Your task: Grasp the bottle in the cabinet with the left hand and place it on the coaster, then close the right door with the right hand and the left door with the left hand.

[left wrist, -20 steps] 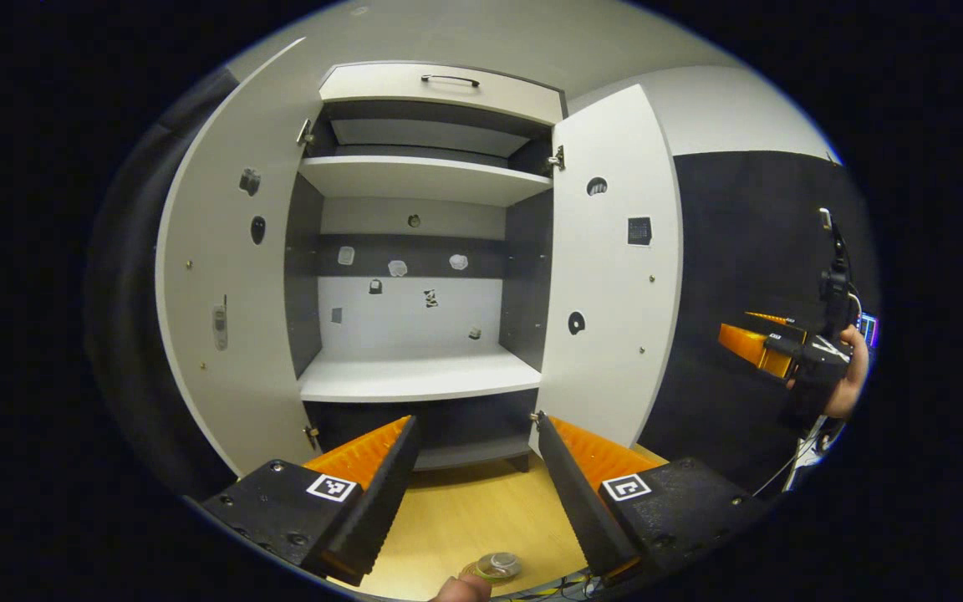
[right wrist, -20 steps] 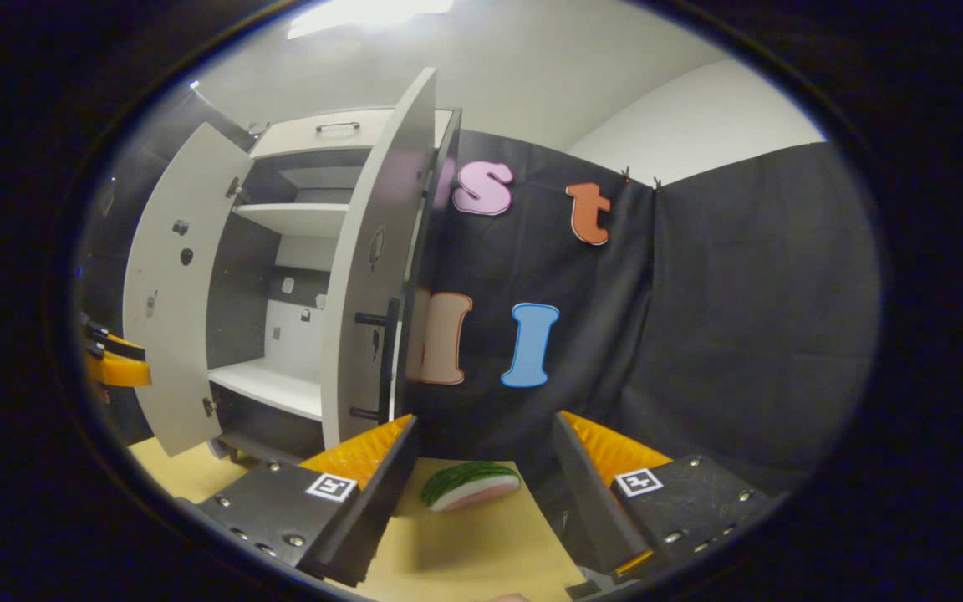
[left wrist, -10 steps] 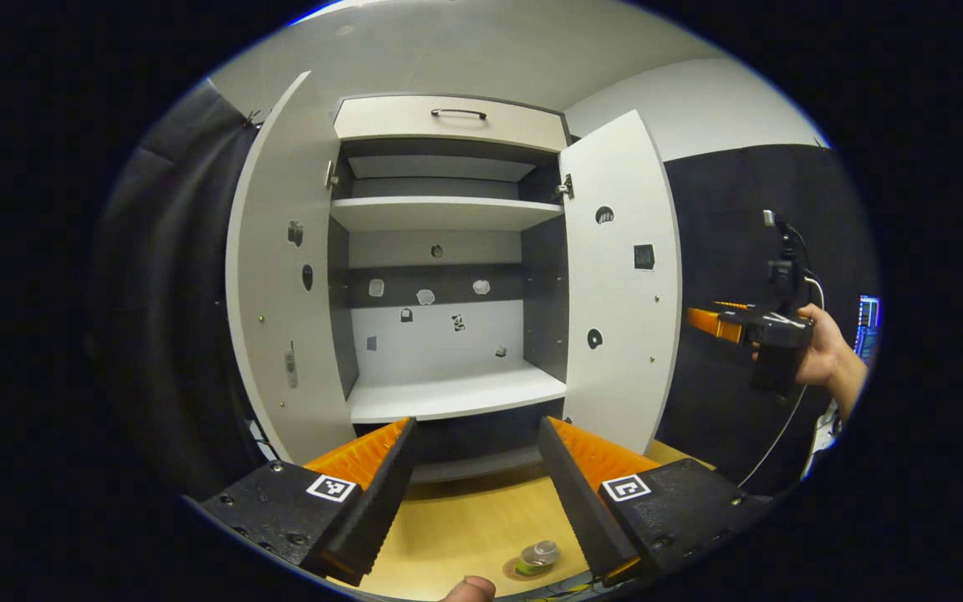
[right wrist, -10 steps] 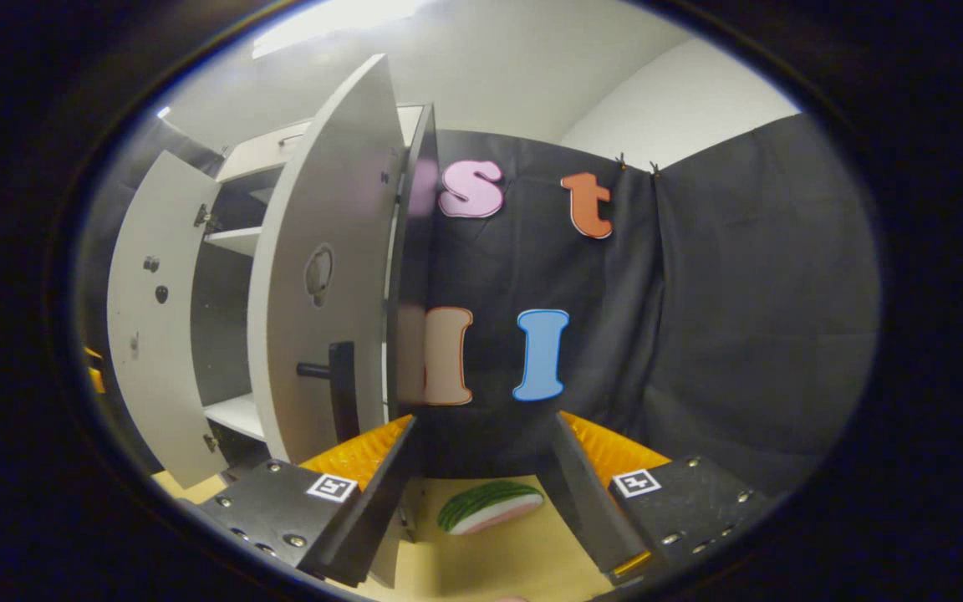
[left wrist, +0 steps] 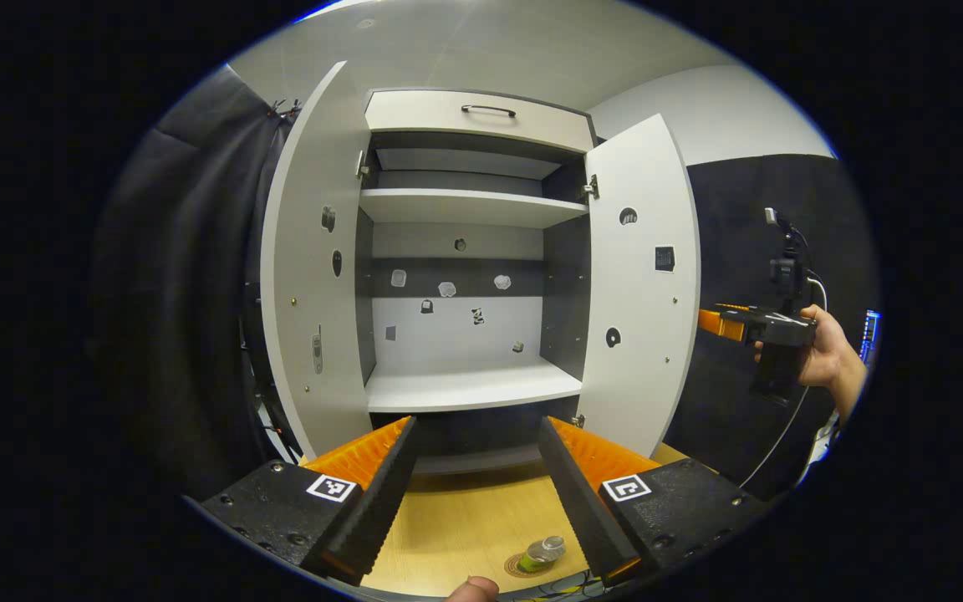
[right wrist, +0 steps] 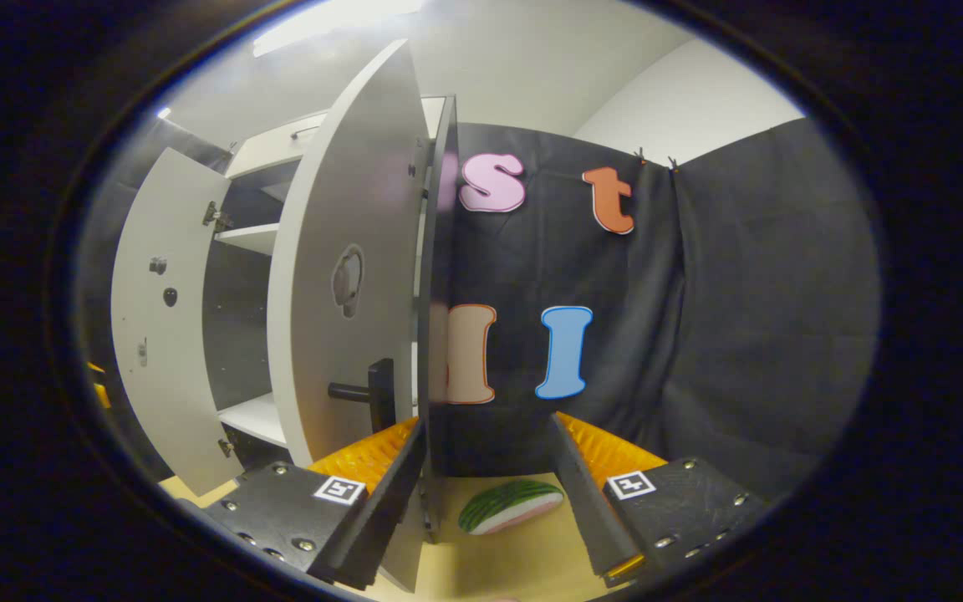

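The cabinet [left wrist: 465, 389] stands open with bare shelves. A small clear bottle [left wrist: 545, 550] stands on a round coaster [left wrist: 523, 567] on the wooden table, low between my left gripper's fingers. My left gripper [left wrist: 476, 428] is open and holds nothing, back from the cabinet. The left door [left wrist: 314, 276] and the right door [left wrist: 640, 284] are swung wide. My right gripper [left wrist: 728, 322], held by a hand [left wrist: 824, 359], hovers just outside the right door. In the right gripper view, my right gripper [right wrist: 488, 426] is open, and the right door [right wrist: 348, 276] with its dark handle [right wrist: 364, 393] runs down beside the left finger.
A toy watermelon slice [right wrist: 511, 506] lies on the wooden table [left wrist: 465, 527] ahead of the right gripper. Black cloth walls the booth behind and to both sides. A cable [left wrist: 774, 443] hangs under the right hand. The left door [right wrist: 160, 309] stands farther left.
My left gripper has pulled back from the cabinet, so the bottle on the coaster sits farther ahead. My right gripper has moved closer to the right door's outer edge and handle.
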A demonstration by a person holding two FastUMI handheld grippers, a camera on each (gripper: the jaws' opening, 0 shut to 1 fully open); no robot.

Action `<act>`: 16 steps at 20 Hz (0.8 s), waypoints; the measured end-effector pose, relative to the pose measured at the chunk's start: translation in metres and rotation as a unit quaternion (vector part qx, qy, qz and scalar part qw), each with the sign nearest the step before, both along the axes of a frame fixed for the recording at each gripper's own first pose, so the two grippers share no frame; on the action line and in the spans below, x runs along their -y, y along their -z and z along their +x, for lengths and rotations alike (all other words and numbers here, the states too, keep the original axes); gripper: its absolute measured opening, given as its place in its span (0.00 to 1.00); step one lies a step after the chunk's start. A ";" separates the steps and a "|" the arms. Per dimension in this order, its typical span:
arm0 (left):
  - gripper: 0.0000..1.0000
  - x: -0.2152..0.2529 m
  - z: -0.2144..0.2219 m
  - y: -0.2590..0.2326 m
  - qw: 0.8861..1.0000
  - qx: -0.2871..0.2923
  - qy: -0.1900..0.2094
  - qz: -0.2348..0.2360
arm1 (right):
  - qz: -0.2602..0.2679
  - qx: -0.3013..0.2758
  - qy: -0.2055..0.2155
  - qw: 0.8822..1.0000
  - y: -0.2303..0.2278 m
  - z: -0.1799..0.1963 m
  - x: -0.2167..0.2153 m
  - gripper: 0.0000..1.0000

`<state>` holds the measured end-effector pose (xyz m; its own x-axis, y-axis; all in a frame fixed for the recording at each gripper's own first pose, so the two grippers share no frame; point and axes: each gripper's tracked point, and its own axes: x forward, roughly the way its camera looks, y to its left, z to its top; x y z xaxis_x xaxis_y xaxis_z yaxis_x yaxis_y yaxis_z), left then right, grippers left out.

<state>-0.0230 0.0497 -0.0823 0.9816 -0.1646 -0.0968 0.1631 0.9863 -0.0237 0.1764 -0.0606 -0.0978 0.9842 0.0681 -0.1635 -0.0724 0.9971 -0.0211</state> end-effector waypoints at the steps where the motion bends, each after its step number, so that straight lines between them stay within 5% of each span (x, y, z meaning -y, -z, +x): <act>1: 0.92 0.000 0.001 0.001 1.000 -0.001 0.000 0.001 | -0.002 -0.001 0.003 1.000 0.000 -0.001 -0.001 0.90; 10: 0.92 -0.001 0.002 0.008 1.000 -0.018 -0.005 0.003 | 0.025 -0.013 -0.060 0.998 0.004 -0.011 -0.083 0.90; 16: 0.92 -0.035 0.000 0.012 0.999 -0.018 -0.038 0.002 | 0.034 -0.026 -0.055 0.998 0.015 0.005 -0.130 0.87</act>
